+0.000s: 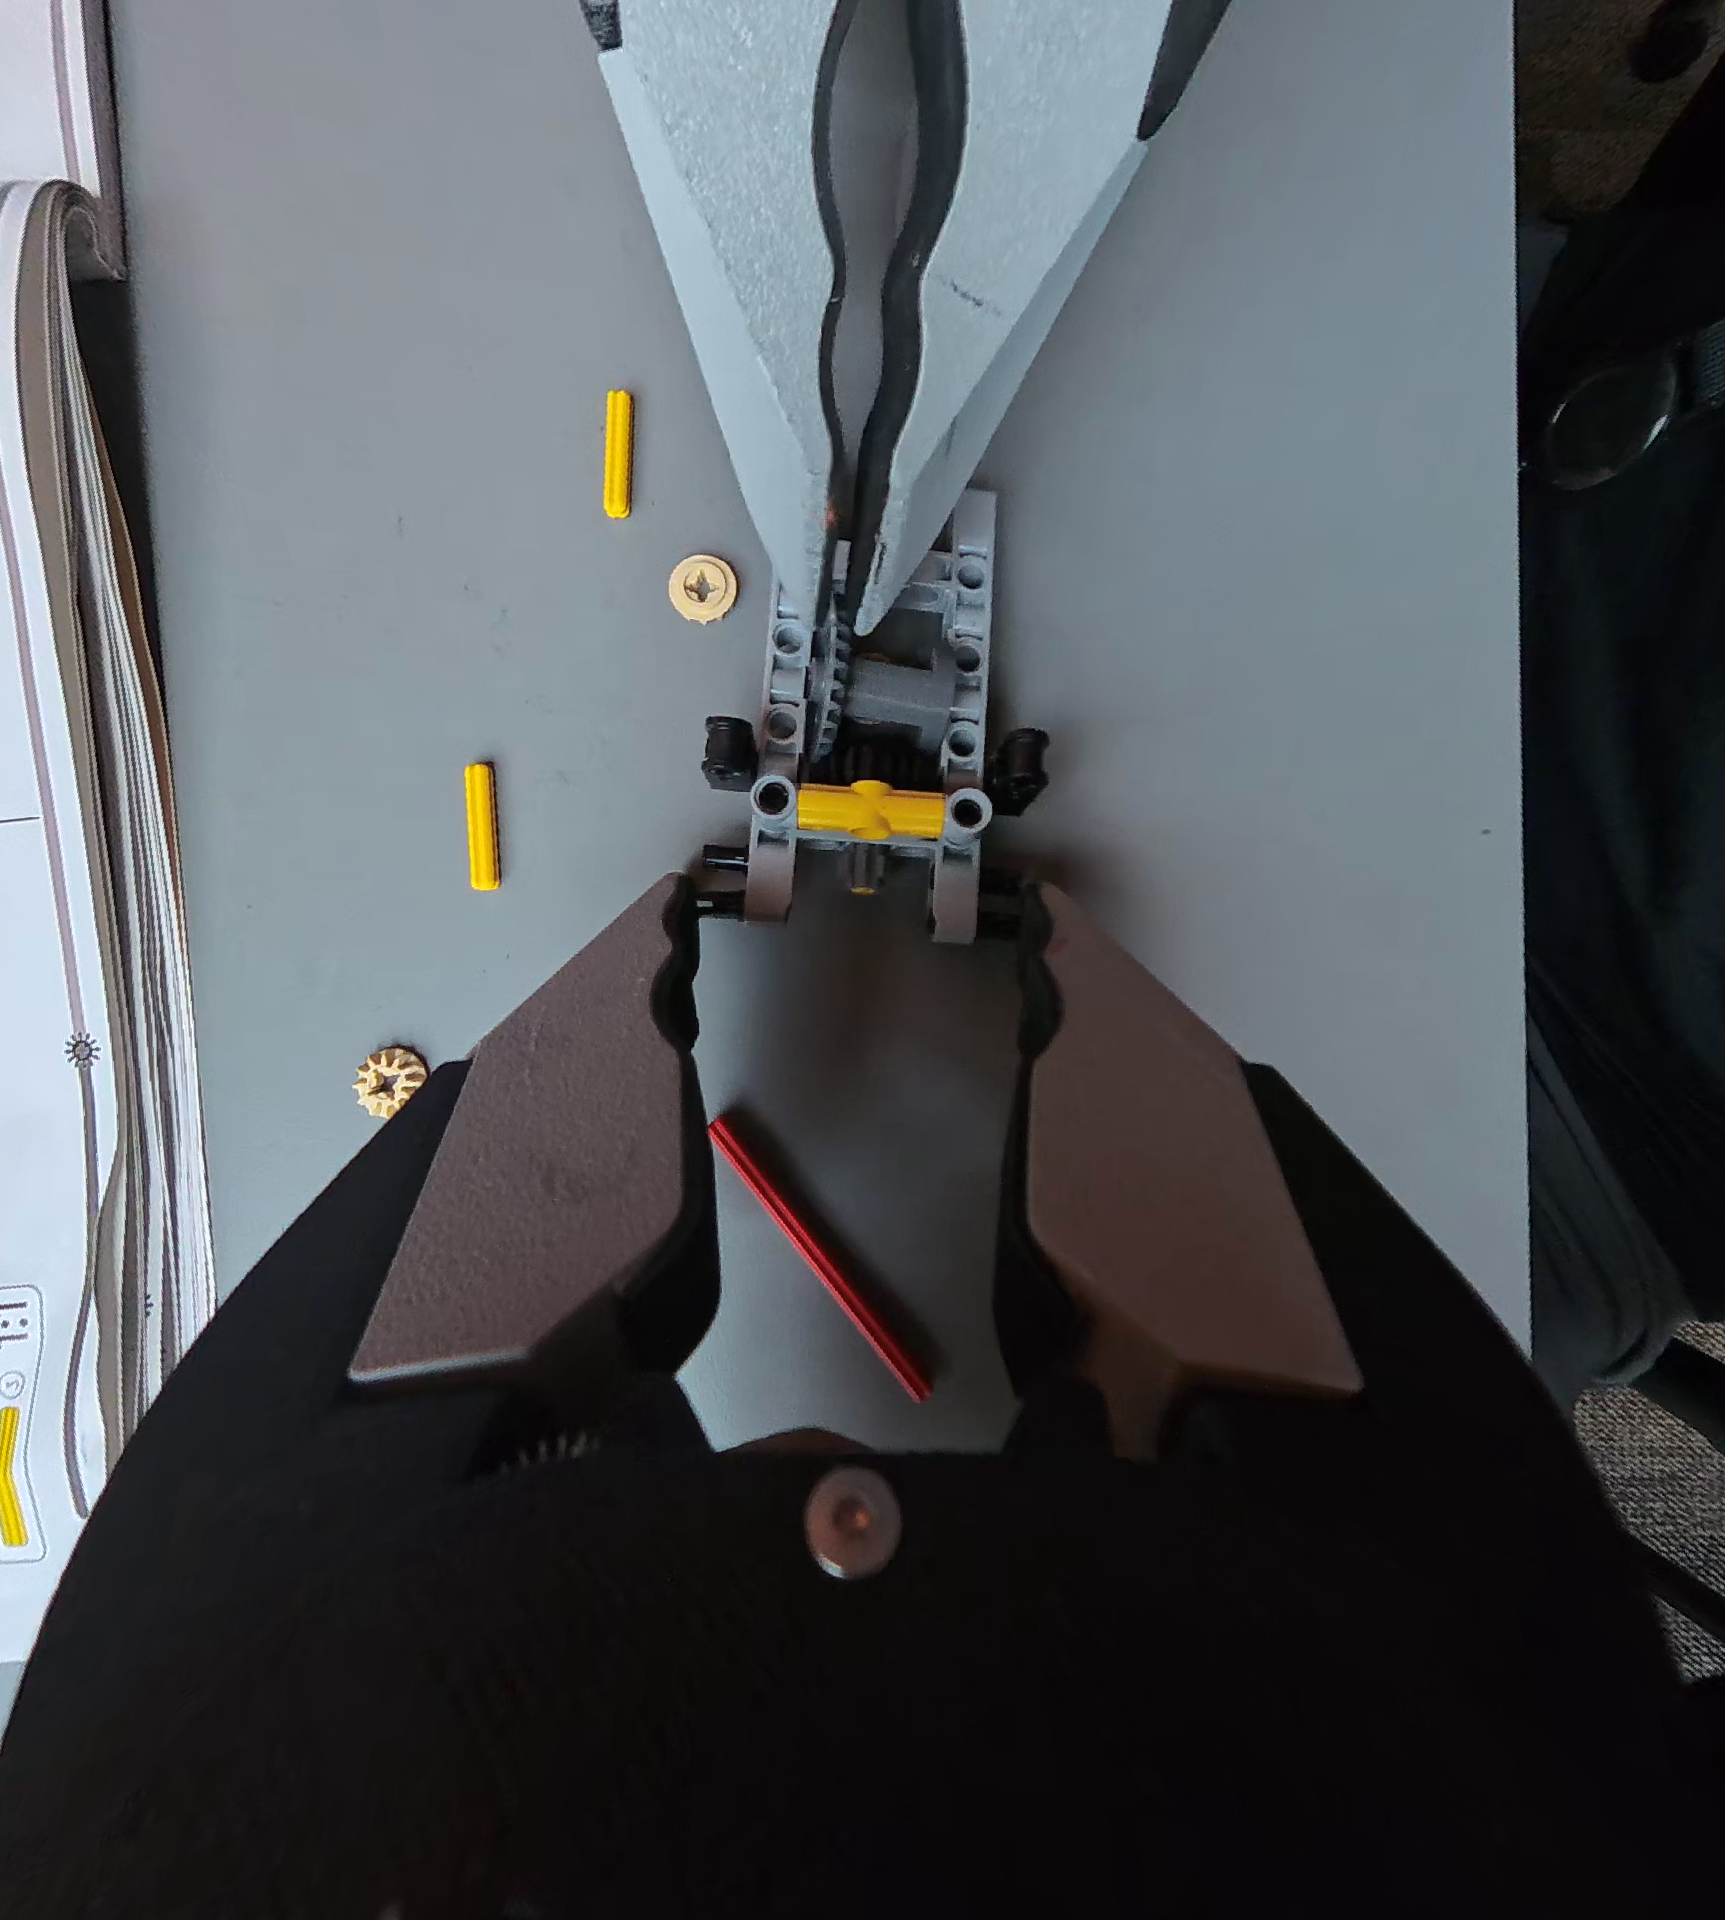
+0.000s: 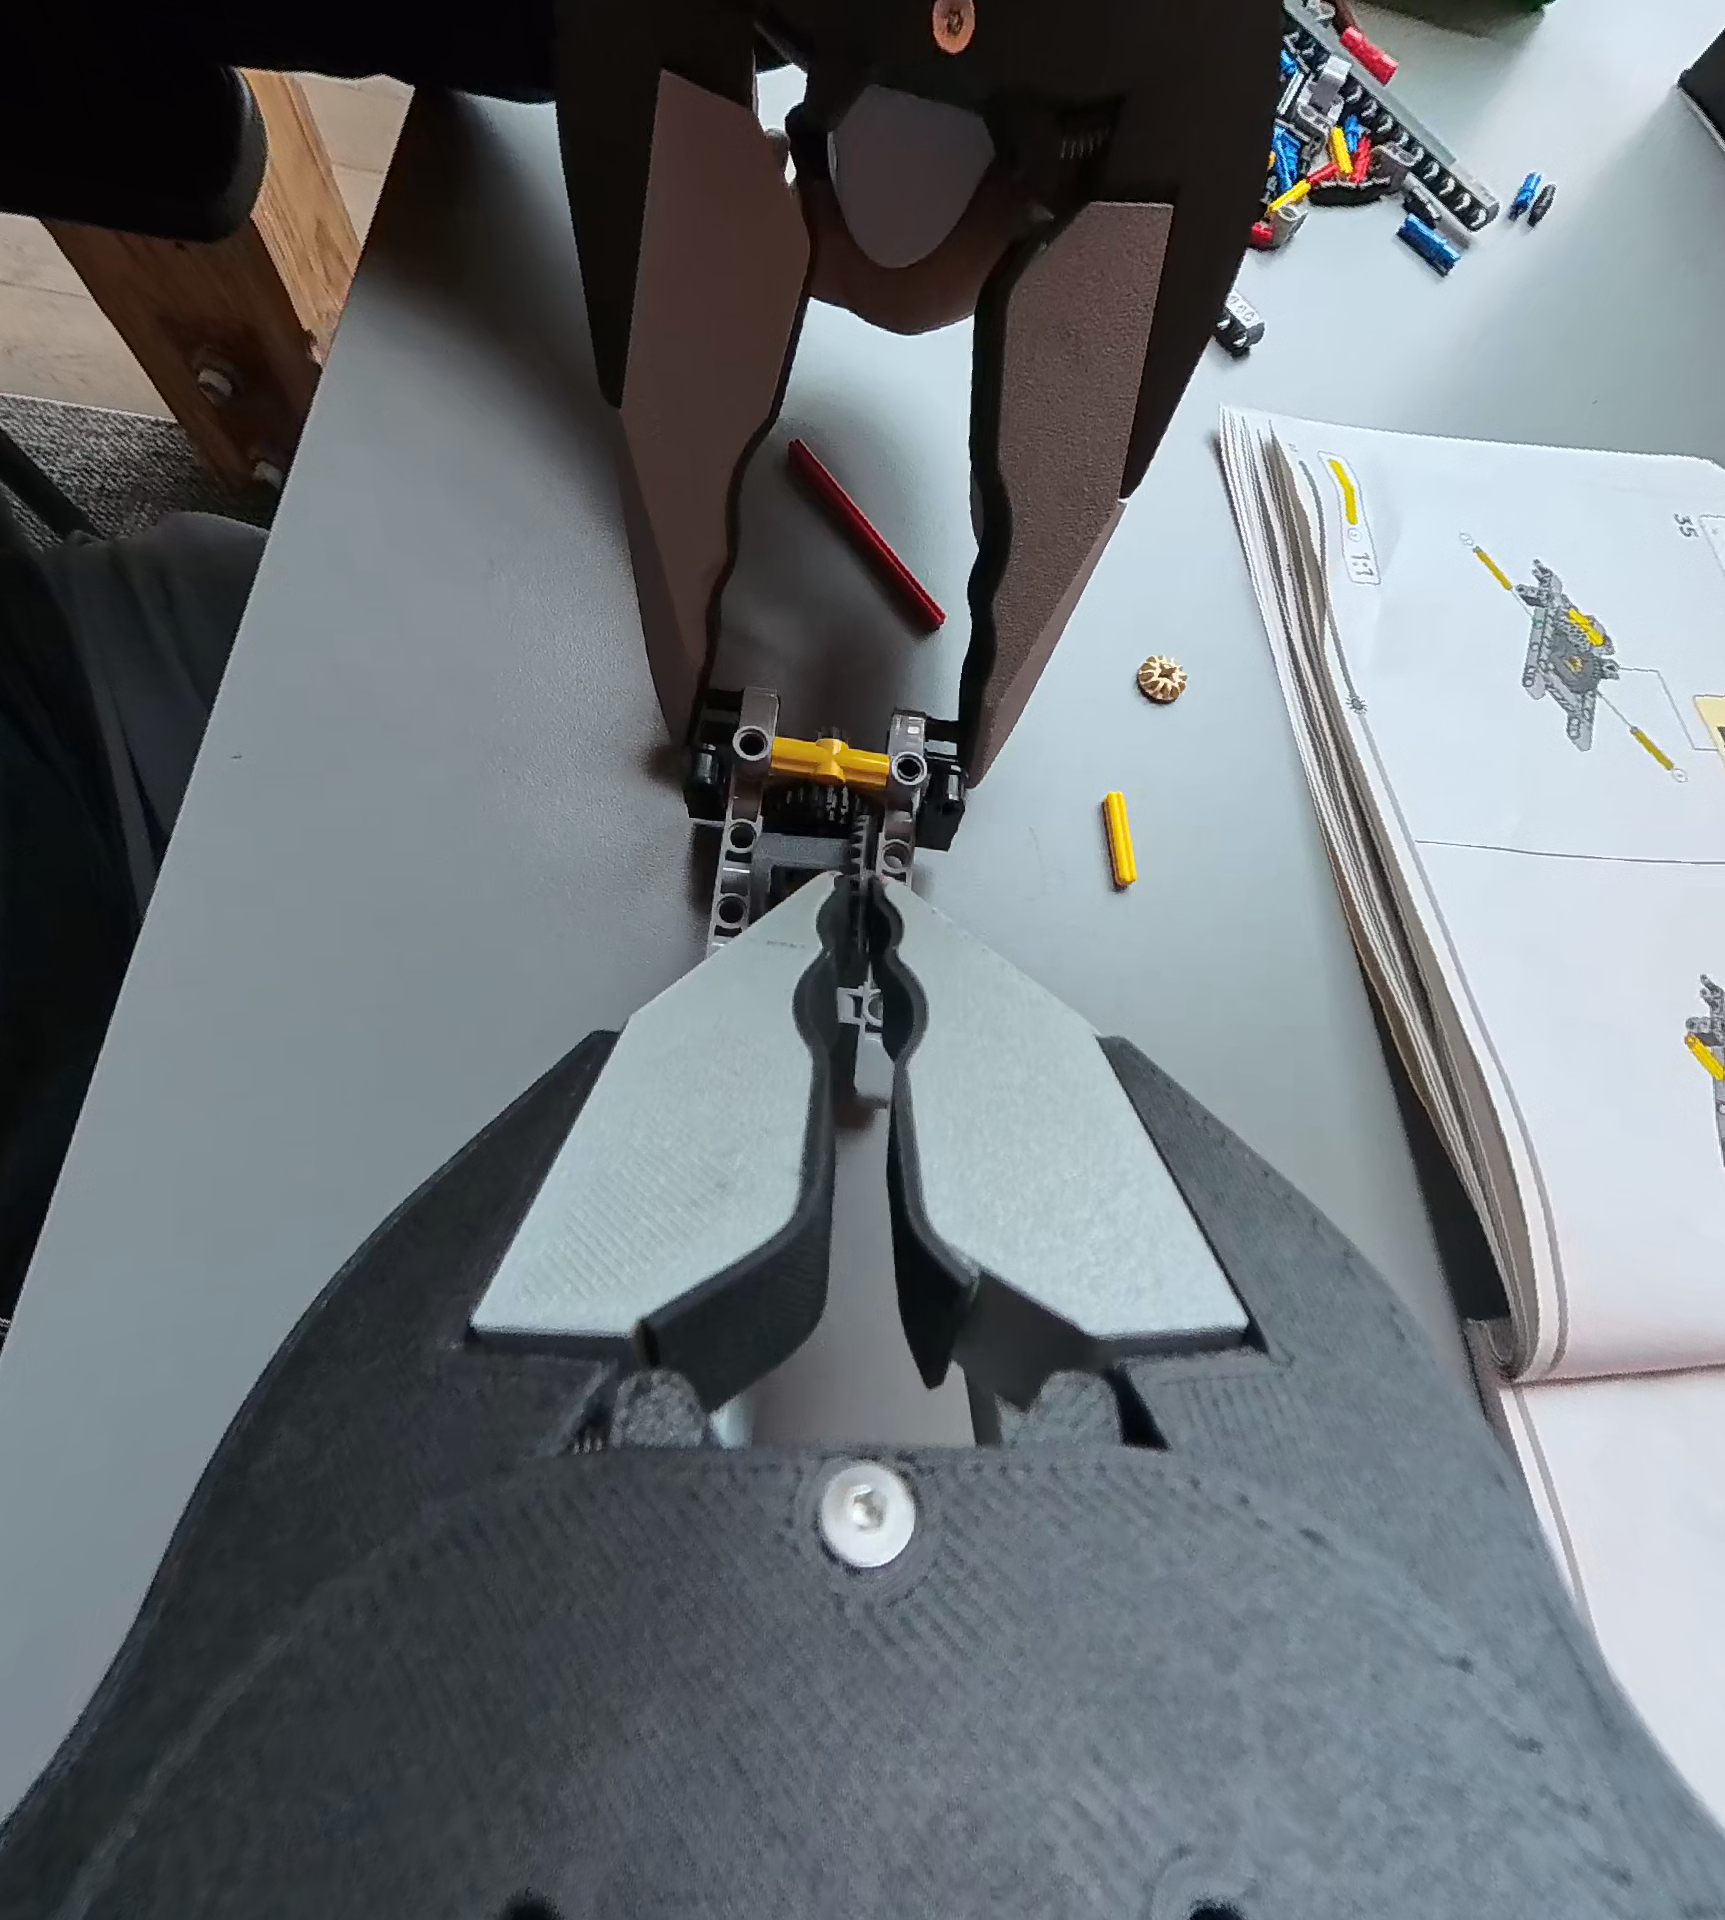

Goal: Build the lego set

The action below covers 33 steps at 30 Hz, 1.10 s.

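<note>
The left gripper [image 1: 858,902], brown-fingered, has its jaws spread about as wide as the near end of the grey lego frame [image 1: 873,727], the fingertips touching the black pins that stick out from the frame's two sides; whether they squeeze it cannot be told. The right gripper [image 2: 860,894], grey-fingered, comes in from the opposite end with its jaws nearly shut, pinching a thin grey part inside the frame. The frame sits flat at the centre of the grey table [image 1: 1253,727], with a yellow connector [image 1: 870,810] across its near end and dark gears behind that.

In the left wrist view, a red rod [image 1: 822,1257] lies slantwise on the table between the brown fingers. Left of the frame lie two yellow rods, one in the upper middle [image 1: 619,453] and one lower down [image 1: 483,826], with a tan round disc [image 1: 702,589] just beside the grey fingers. A tan gear [image 1: 385,1081] rests at the outer edge of the left brown finger. An open instruction booklet [image 1: 6,935] fills the left edge of that frame.

In the right wrist view, a heap of loose coloured pieces [image 2: 1377,156] lies at the upper right, well apart from the frame.
</note>
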Available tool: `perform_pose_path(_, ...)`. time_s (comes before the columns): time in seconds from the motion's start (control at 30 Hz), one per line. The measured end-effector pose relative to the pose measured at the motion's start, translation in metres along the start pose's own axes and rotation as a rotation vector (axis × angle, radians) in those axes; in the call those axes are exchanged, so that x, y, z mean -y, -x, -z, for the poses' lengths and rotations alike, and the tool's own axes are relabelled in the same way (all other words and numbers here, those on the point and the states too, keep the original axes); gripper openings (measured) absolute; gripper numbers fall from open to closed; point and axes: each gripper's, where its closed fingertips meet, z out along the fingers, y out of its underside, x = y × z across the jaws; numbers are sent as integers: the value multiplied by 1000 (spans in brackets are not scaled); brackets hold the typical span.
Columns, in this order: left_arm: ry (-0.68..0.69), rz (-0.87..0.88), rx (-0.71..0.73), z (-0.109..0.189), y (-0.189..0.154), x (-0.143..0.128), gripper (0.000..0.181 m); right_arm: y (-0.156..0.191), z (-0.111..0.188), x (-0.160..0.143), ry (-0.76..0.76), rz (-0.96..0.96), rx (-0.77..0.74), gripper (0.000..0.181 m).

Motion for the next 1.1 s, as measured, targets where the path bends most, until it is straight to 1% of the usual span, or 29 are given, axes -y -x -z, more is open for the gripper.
perform_pose_path(0.57,-5,0,2,1,0,-1,59,-6,10,-4,-18,-12,-2,6)
perform_pose_path(0.7,-10,5,-1,2,0,-1,61,-14,18,-5,-43,-38,-14,6)
perform_pose_path(0.83,-15,4,-1,4,-1,0,64,-26,23,-14,-36,-87,-38,6)
perform_pose_path(0.97,-9,5,2,6,0,-1,65,-28,19,-22,-5,-117,-28,8)
perform_pose_path(1.1,-8,5,14,11,0,-3,66,-25,13,-27,32,-86,-27,8)
